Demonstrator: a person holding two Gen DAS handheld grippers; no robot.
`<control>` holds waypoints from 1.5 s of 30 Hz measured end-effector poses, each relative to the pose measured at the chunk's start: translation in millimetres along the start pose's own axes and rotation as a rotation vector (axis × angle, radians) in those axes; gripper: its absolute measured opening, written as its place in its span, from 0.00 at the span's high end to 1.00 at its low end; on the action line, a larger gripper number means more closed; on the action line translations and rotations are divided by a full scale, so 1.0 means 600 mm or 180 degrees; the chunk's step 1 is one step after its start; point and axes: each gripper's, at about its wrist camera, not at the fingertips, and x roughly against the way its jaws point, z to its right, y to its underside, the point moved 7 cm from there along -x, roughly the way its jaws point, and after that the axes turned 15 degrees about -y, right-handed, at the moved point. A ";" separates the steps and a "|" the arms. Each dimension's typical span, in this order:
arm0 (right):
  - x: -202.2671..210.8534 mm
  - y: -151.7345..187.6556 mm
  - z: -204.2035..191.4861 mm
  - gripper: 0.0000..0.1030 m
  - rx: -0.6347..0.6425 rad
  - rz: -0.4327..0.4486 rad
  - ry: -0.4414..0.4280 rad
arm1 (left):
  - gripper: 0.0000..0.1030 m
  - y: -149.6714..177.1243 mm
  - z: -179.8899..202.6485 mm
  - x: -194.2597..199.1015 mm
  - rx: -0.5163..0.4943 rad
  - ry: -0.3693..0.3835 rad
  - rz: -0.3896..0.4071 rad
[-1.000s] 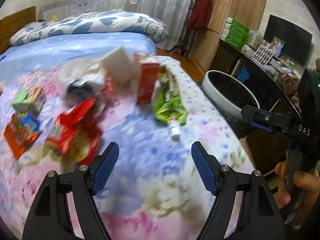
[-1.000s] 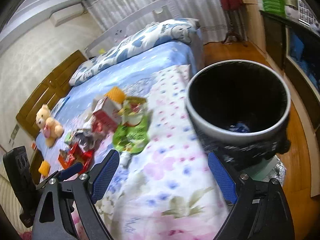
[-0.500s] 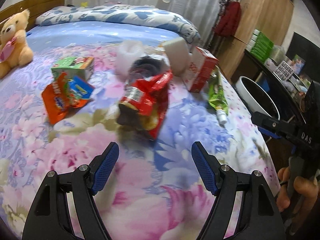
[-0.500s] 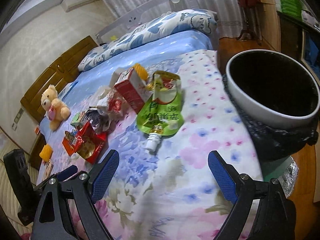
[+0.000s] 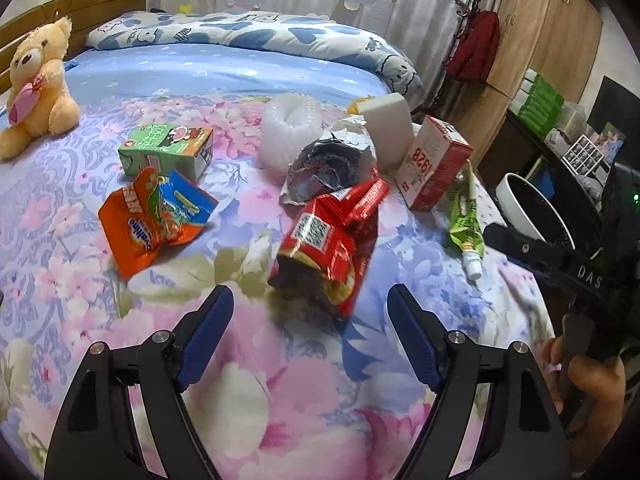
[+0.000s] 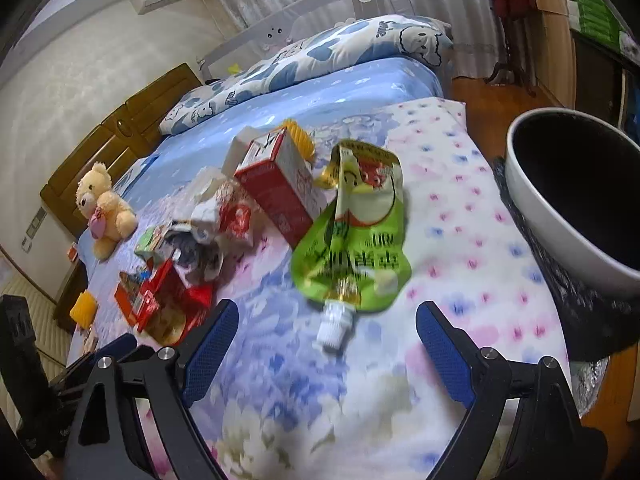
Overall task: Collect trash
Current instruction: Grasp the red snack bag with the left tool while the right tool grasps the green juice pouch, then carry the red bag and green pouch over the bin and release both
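Trash lies on the flowered bed cover. My left gripper [image 5: 310, 316] is open and empty, just short of a red snack bag [image 5: 332, 240]. An orange wrapper [image 5: 152, 216], a green carton [image 5: 166, 150], crumpled foil [image 5: 332, 164] and a red carton [image 5: 434, 162] lie around it. My right gripper [image 6: 326, 338] is open and empty, with a green spout pouch [image 6: 356, 232] lying just ahead between its fingers. The red carton [image 6: 280, 184] shows behind the pouch. The black-lined trash bin [image 6: 580, 200] stands right of the bed.
A teddy bear [image 5: 36, 84] sits at the far left by the wooden headboard. Pillows [image 5: 256, 36] line the head of the bed. A white plastic cup stack [image 5: 290, 132] and white block [image 5: 390, 130] sit among the trash. Cabinets [image 5: 532, 40] stand at right.
Both grippers swung left, from the bin side toward the trash. The red bag now lies ahead of the left gripper, the green pouch ahead of the right. Both stayed open.
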 end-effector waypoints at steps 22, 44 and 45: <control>-0.038 -0.030 0.043 0.50 -0.0148 -0.0005 0.0055 | 0.79 -0.030 0.027 -0.033 -0.0043 0.0248 -0.0007; 0.123 -0.001 0.062 0.50 -0.0216 0.0275 0.0014 | 0.81 -0.022 0.177 0.028 -0.0550 0.0636 0.0050; 0.130 -0.001 0.066 0.50 -0.0226 0.0291 0.0024 | 0.81 -0.023 0.184 0.030 -0.0568 0.0649 0.0053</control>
